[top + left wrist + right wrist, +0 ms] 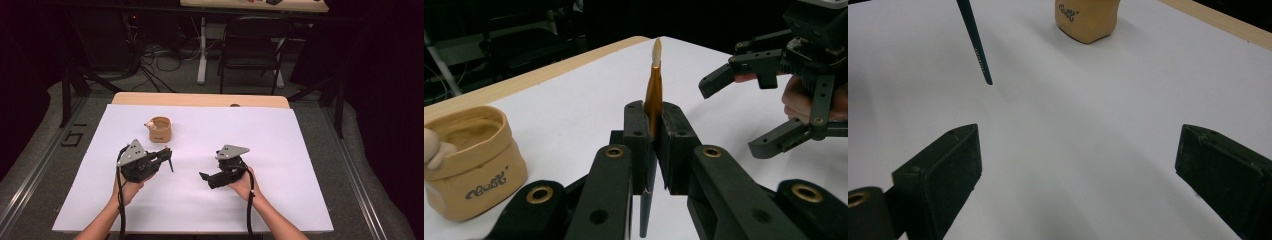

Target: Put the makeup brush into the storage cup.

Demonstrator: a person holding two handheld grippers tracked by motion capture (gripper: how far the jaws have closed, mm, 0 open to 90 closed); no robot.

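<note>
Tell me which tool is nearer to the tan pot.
Left. The left tool, shut on the paintbrush, sits just in front of the tan pot; the right tool is open, farther off toward the table's middle.

White sheet on wooden table, black chair, floor cables

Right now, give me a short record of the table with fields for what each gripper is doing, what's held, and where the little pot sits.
left gripper: shut, fingers clamped on the paintbrush
paintbrush: gold ferrule and pale bristle tip point up past the fingers in the left gripper view, dark handle runs down below them
right gripper: open, nothing between its fingers
tan pot: upright on the white sheet, beyond the left gripper, apart from both grippers
white sheet: covers most of the wooden table
</note>
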